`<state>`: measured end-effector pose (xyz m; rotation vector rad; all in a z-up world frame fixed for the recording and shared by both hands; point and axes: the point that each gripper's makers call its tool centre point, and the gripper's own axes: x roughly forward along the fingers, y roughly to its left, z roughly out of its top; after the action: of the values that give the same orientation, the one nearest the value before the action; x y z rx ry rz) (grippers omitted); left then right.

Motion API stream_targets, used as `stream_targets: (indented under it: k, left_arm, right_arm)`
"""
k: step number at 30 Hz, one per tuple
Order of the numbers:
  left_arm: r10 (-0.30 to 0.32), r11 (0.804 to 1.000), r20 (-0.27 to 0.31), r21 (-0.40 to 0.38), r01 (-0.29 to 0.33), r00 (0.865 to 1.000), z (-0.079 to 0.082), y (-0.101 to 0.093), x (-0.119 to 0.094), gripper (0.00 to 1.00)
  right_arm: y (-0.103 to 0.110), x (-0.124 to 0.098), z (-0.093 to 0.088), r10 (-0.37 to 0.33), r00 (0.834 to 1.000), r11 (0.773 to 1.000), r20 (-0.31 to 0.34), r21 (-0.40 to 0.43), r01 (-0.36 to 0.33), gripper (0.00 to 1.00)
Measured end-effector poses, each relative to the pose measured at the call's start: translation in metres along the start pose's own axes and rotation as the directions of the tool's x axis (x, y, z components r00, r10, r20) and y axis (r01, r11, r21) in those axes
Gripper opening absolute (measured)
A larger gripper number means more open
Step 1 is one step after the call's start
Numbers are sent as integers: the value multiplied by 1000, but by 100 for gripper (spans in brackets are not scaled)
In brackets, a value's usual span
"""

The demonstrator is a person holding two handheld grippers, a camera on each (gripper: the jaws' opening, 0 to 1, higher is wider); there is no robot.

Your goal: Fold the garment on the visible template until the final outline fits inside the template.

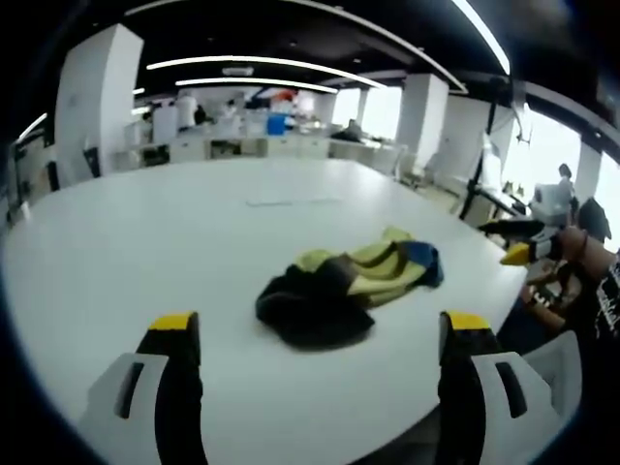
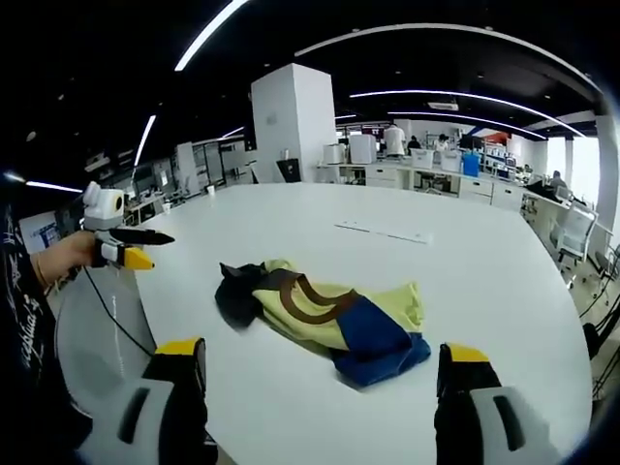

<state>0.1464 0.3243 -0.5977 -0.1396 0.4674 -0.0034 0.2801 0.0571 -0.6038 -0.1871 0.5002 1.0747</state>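
Note:
A crumpled garment [image 1: 349, 283] in yellow, black and blue lies bunched on the white table [image 1: 145, 242]. My left gripper [image 1: 321, 324] is open just short of it, its yellow-tipped jaws spread wide with nothing between them. In the right gripper view the same garment [image 2: 329, 315] shows a brown curved stripe and a blue part. My right gripper [image 2: 322, 351] is open too and holds nothing. Each gripper appears in the other's view, held in a hand off the table edge: the right gripper [image 1: 523, 254] and the left gripper [image 2: 131, 248]. A thin pale strip [image 2: 383, 232] lies flat beyond the garment.
The round table's edge [image 2: 145, 291] curves close to both hands. A black cable [image 2: 108, 310] hangs from the left gripper. White pillars [image 2: 294, 121], desks and office chairs [image 2: 573, 237] stand around the table, and a person's dark sleeve [image 1: 601, 300] is at the right.

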Motion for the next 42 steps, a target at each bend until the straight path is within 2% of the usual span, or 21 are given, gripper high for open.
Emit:
stream_targets:
  k: [6,18,23,25,31,38,42]
  left_arm:
    - [0,1000,3,-1,0,1000,1,1,1,99]
    - [-24,1000,8,10,23,1000,6,-8,5,99]
    - [-34,999,44,18,33,998,13,-12,6,97]
    - [-39,999,42,20,38,998,13,-13,8,96]
    - [-48,996,17,77,46,999,14,-13,16,93]
    - [-64,993,8,97,63,998,15,-19,29,90]
    - [-69,993,11,100,68,998,15,-13,35,85]
  right_arm:
    - [1,0,3,0,1000,1000,7,-5,0,100]
    - [2,2,5,-3,1000,1000,26,-10,4,100]
    - [-2,2,9,-23,998,999,52,-23,24,96]
    - [-2,3,10,-26,998,999,59,-19,28,96]
    - [-9,8,11,-41,996,999,78,4,41,94]
    - [-10,19,6,-16,998,1000,53,2,16,90]
    - [-14,26,6,-15,999,1000,46,-6,15,86]
